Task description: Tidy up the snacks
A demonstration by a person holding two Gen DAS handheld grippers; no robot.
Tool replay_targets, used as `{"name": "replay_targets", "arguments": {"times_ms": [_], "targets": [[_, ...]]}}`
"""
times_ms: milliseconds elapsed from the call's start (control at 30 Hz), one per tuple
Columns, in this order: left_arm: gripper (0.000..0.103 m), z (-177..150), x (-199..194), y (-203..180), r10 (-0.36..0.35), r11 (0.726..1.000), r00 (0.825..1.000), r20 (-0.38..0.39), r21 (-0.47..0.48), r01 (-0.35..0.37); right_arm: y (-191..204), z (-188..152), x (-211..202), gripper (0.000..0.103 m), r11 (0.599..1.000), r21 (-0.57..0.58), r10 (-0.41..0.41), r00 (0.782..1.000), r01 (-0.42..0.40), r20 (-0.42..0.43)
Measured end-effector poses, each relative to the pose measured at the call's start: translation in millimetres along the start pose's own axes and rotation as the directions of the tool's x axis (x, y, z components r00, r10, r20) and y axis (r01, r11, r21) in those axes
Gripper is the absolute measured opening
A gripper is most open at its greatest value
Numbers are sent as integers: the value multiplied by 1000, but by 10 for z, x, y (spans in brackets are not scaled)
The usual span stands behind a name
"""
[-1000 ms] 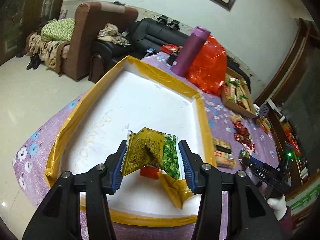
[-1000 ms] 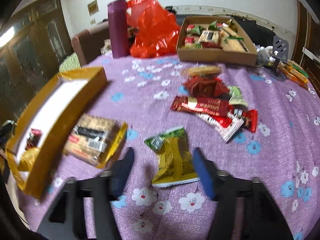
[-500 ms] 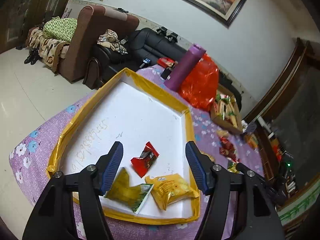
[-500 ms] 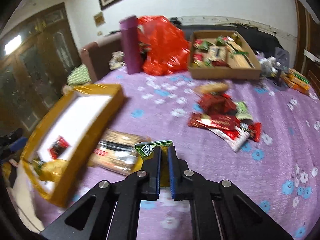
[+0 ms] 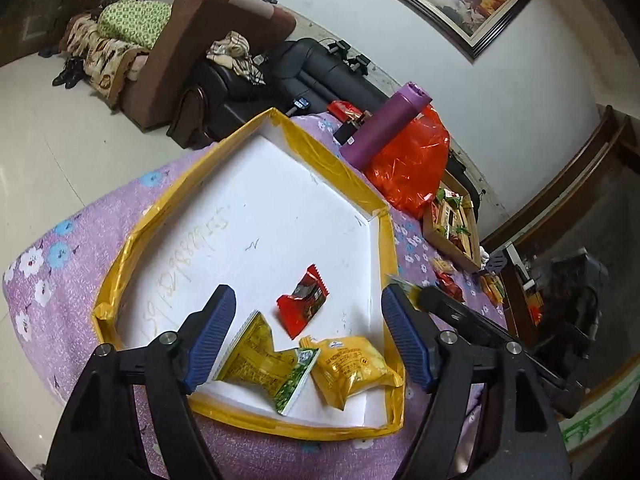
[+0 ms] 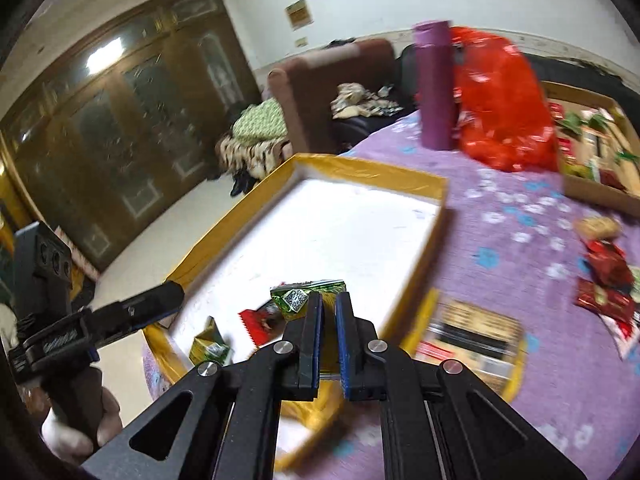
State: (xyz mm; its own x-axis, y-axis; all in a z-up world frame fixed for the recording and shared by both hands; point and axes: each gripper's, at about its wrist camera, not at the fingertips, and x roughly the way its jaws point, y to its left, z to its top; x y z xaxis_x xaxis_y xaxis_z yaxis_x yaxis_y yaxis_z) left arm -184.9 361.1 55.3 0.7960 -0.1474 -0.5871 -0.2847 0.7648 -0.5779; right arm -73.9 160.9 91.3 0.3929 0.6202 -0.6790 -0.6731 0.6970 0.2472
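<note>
A shallow white tray with a yellow taped rim [image 5: 340, 168] lies on the purple flowered table. In it are a yellow-green packet [image 5: 264, 364], a red packet [image 5: 302, 306] and a yellow packet [image 5: 348, 368]. My left gripper [image 5: 308, 340] is open and empty above the tray's near end. My right gripper [image 6: 325, 312] is shut on a green-and-yellow snack packet [image 6: 304, 294], held above the tray's near right corner [image 6: 436, 200]. The right gripper also shows in the left wrist view [image 5: 416, 294] at the tray's right rim.
A purple bottle [image 6: 434, 84] and a red plastic bag [image 6: 500, 100] stand at the back. A cardboard box of snacks [image 6: 596, 148] is at the far right. Loose red packets [image 6: 604, 280] and a brown biscuit pack [image 6: 468, 336] lie on the cloth right of the tray.
My left gripper dropped the yellow-green packet into the tray and pulled back open. My right gripper closed on the green-and-yellow packet, lifted it and carried it left over the tray.
</note>
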Motion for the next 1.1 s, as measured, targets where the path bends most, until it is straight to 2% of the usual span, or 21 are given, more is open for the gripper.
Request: {"name": "replay_targets", "arguments": {"times_ms": [100, 167, 267, 333, 433, 500, 667, 800, 900, 1000, 1100], "targets": [[76, -5, 2, 6, 13, 1000, 1000, -6, 4, -13, 158, 46, 216, 7, 999, -38, -25, 1000, 25, -15], [76, -7, -3, 5, 15, 1000, 1000, -5, 4, -15, 197, 91, 289, 11, 997, -59, -43, 999, 42, -5], [76, -7, -6, -5, 10, 1000, 1000, -10, 8, -10, 128, 188, 259, 15, 1000, -8, -27, 999, 27, 20], [76, -8, -10, -5, -4, 1000, 1000, -15, 2, 4, 32, 225, 139, 25, 1000, 24, -9, 999, 8, 48], [76, -24, -4, -18, -27, 1000, 999, -28, -7, 27, -156, 223, -83, 35, 997, 33, -65, 993, 62, 94], [76, -47, 6, -49, -35, 999, 999, -33, -3, 35, -392, 203, -176, 36, 993, 69, -102, 990, 96, 96], [76, -103, 76, -202, -53, 998, 997, -61, 15, 54, -1050, -21, -259, 39, 965, 218, -157, 987, 145, 37], [76, -163, 113, -354, -57, 997, 995, -82, 48, 61, -1194, -200, -147, 44, 955, 255, -151, 988, 150, -18], [76, -207, 127, -460, -55, 995, 994, -96, 73, 62, -1140, -147, 4, 46, 959, 219, -179, 983, 182, -33], [76, -246, 128, -535, -53, 994, 993, -106, 92, 62, -954, -21, 237, 55, 962, 117, -239, 968, 246, -73], [76, -273, 152, -588, -51, 993, 992, -119, 103, 63, -718, -17, 470, 65, 939, -29, -343, 933, 341, -114]]}}
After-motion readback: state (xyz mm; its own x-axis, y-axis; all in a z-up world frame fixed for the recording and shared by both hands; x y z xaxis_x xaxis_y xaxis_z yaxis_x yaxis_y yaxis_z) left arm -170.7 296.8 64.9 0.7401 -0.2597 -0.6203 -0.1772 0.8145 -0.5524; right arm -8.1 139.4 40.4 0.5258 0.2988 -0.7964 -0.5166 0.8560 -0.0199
